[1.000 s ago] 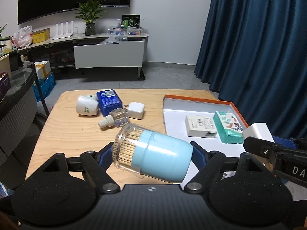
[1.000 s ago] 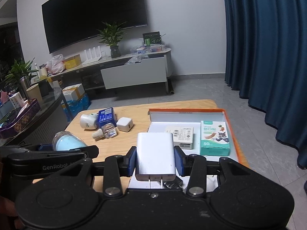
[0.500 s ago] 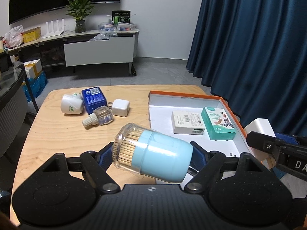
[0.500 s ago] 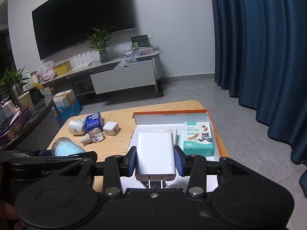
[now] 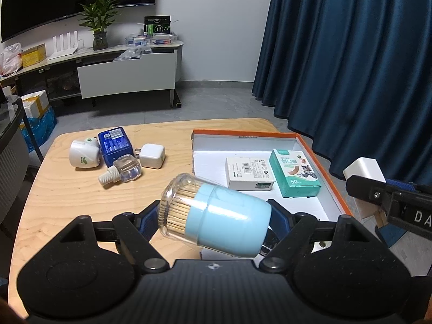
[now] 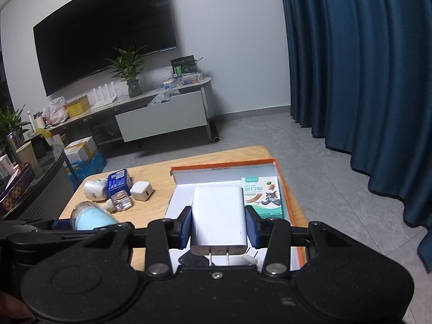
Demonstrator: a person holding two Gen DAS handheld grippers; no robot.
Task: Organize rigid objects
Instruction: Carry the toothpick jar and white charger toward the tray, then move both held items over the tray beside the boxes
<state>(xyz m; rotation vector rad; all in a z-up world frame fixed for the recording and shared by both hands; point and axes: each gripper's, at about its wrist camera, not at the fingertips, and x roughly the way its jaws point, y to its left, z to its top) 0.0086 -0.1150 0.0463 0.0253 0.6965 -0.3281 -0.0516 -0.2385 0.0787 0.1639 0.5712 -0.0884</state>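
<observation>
From the left wrist, the wooden table (image 5: 67, 205) shows a loose cluster at ten o'clock: a white plug-in device (image 5: 83, 154), a blue box (image 5: 115, 145), a clear bottle (image 5: 122, 172) on its side, a small white charger cube (image 5: 152, 155). The left gripper (image 5: 214, 213) is clamped on a toothpick holder (image 5: 216, 206), pads pressing each side of it; it lies tilted, clear lid to the left packed with toothpicks, pale blue body to the right. At two o'clock sits the orange-rimmed tray (image 5: 243, 134), holding a white carton (image 5: 249, 172) and a teal plaster box (image 5: 294, 172) side by side. This view alone shows that white carton.

The right wrist view hides it: the right gripper (image 6: 219, 228) is closed tight on a white power adapter (image 6: 218, 216), prongs pointing back at the camera, smooth rounded body filling the middle, held above the tray's near half, though how high is hard to judge. The teal box peeks out at one o'clock. Only here do the wall television (image 6: 105, 43) and potted plant (image 6: 129, 70) show fully.
</observation>
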